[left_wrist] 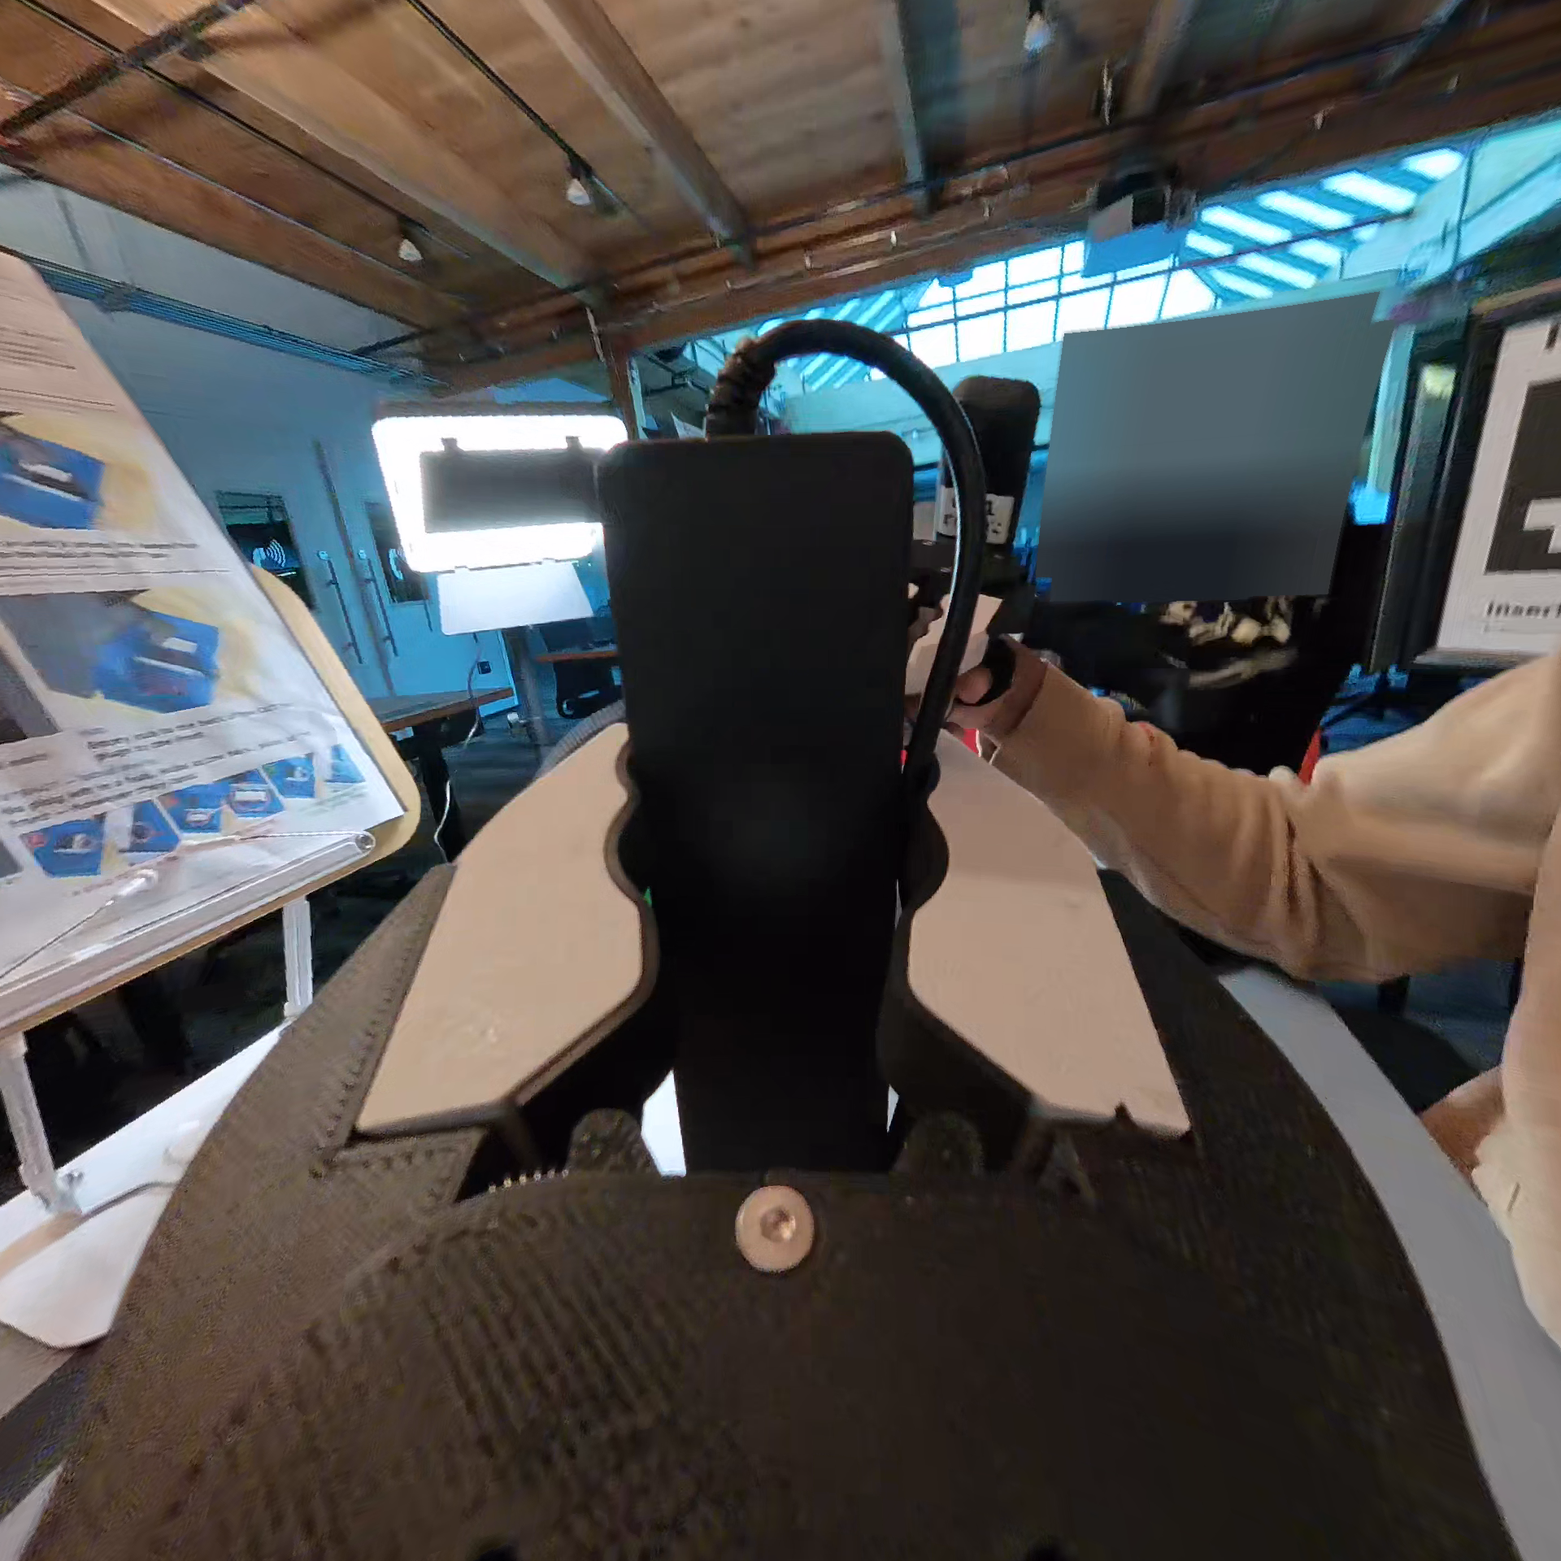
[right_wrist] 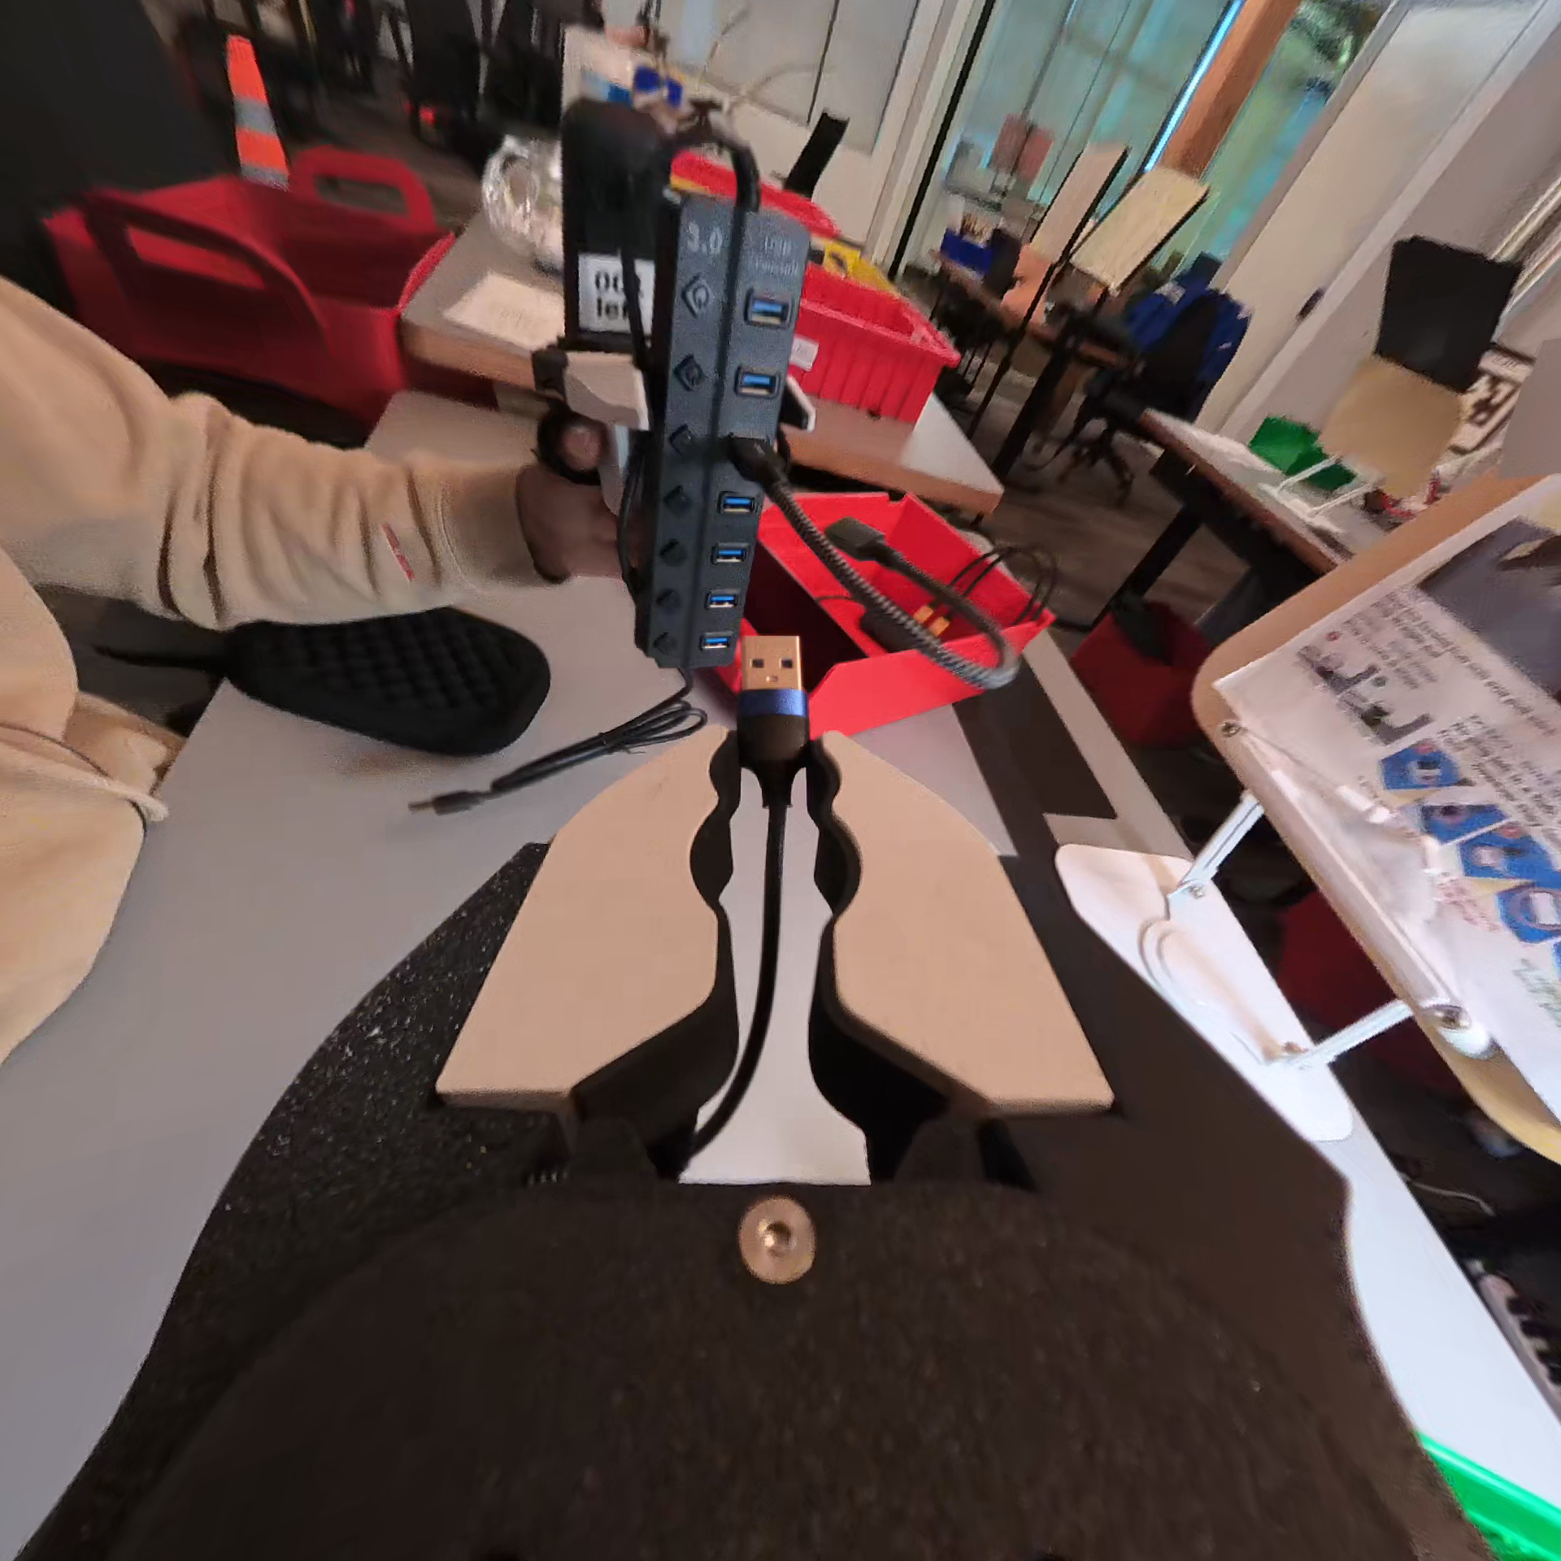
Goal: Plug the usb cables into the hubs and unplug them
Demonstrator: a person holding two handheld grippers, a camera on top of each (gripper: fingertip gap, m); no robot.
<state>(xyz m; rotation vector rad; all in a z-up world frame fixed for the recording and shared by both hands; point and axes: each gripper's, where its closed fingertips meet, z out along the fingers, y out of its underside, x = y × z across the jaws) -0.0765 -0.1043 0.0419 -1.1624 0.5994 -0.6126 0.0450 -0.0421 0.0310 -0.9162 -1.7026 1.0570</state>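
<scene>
My left gripper (left_wrist: 764, 785) is shut on a long black USB hub (left_wrist: 756, 676) and holds it upright in the air; its plain back faces this camera and its cable (left_wrist: 938, 541) loops over the top. In the right wrist view the hub (right_wrist: 718, 439) shows its front with several blue ports and one braided cable (right_wrist: 887, 608) plugged in mid-way. My right gripper (right_wrist: 773, 764) is shut on a USB plug (right_wrist: 770, 688) with a blue collar and gold tip. The tip points up, just below the hub's lowest port and apart from it.
A red bin (right_wrist: 895, 625) with loose cables sits on the grey table (right_wrist: 279, 887) behind the plug. A black mat (right_wrist: 397, 676) and a thin black cable (right_wrist: 583, 760) lie at left. An instruction sheet on a stand (right_wrist: 1419, 802) is at right. A person's sleeve (right_wrist: 253, 515) reaches in.
</scene>
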